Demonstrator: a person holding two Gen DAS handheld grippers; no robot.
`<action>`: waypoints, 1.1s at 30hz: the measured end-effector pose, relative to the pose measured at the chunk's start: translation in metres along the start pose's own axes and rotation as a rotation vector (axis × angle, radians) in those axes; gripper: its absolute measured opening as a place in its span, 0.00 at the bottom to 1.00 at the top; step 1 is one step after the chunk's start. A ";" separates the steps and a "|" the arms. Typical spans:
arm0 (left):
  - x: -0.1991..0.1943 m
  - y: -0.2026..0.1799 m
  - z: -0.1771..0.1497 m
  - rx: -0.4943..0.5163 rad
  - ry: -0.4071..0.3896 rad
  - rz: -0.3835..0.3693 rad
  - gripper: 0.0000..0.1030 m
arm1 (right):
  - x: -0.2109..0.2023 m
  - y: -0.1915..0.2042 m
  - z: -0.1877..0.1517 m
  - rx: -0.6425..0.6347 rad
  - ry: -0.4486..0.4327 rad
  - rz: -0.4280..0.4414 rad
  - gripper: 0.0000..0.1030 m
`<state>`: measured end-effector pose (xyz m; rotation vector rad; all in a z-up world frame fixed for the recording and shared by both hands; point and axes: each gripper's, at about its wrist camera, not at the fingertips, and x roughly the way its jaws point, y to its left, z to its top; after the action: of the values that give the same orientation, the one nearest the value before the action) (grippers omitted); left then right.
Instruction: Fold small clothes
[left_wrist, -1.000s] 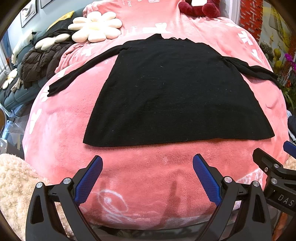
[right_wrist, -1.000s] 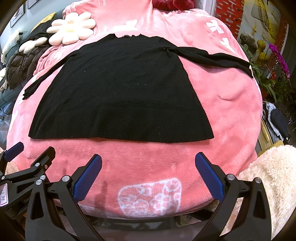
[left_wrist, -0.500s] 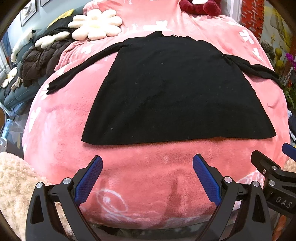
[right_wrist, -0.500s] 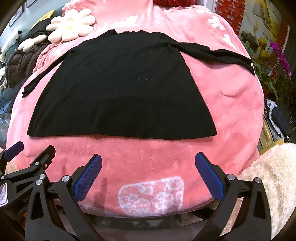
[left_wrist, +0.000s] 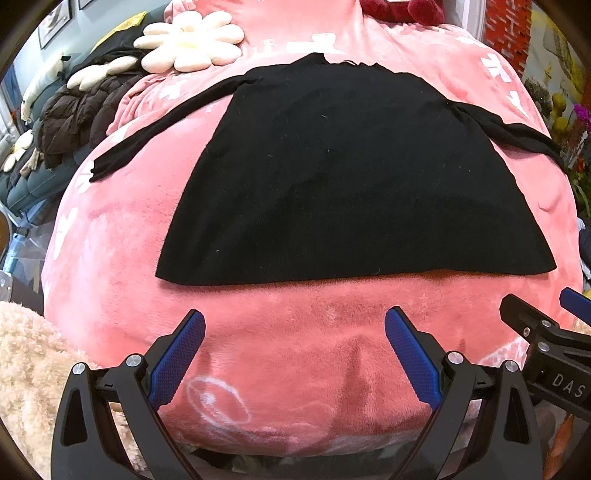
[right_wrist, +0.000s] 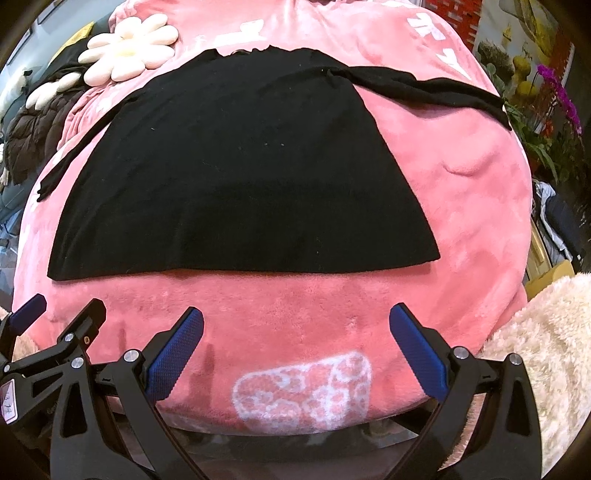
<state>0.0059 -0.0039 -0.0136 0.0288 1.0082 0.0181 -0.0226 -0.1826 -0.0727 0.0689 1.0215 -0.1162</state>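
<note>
Black long-sleeved top (left_wrist: 343, 184) spread flat on a pink plush blanket (left_wrist: 314, 332), hem nearest the cameras, neckline at 12 o'clock, one sleeve stretched out toward 9 o'clock and the other toward 3 o'clock. Same top (right_wrist: 236, 177) in the right wrist view, filling the middle, hem running across just beyond the fingers. Left gripper (left_wrist: 294, 356) low at 6 o'clock, blue-padded fingers (left_wrist: 179, 363) spread wide, holding nothing, hovering over bare blanket just short of the hem. Right gripper (right_wrist: 295, 354) likewise at 6 o'clock, fingers (right_wrist: 419, 354) wide apart and empty, above a white patterned patch on the blanket (right_wrist: 461, 221). Right gripper (left_wrist: 546, 347) also showing at 4 o'clock in the left view, left gripper (right_wrist: 48, 343) at 8 o'clock in the right view. Cream flower-shaped cushion (left_wrist: 190, 40) at 11 o'clock beyond the neckline, dark puffer jacket (left_wrist: 74, 118) at 10 o'clock, dark red plush toy (left_wrist: 402, 9) at 12 o'clock, fluffy beige throw (right_wrist: 546, 354) at 4 o'clock.
</note>
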 end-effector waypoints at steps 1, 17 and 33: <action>0.001 0.000 0.000 0.001 0.002 -0.001 0.92 | 0.001 0.000 0.000 0.002 0.002 0.001 0.96; 0.004 0.000 0.002 -0.002 0.015 -0.002 0.92 | 0.006 0.001 0.000 -0.008 0.016 -0.002 0.96; -0.004 0.012 0.017 -0.068 0.035 -0.090 0.94 | -0.005 -0.074 0.063 0.166 -0.026 0.044 0.96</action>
<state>0.0177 0.0081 -0.0006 -0.0790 1.0423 -0.0295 0.0184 -0.2630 -0.0360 0.2400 0.9826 -0.1607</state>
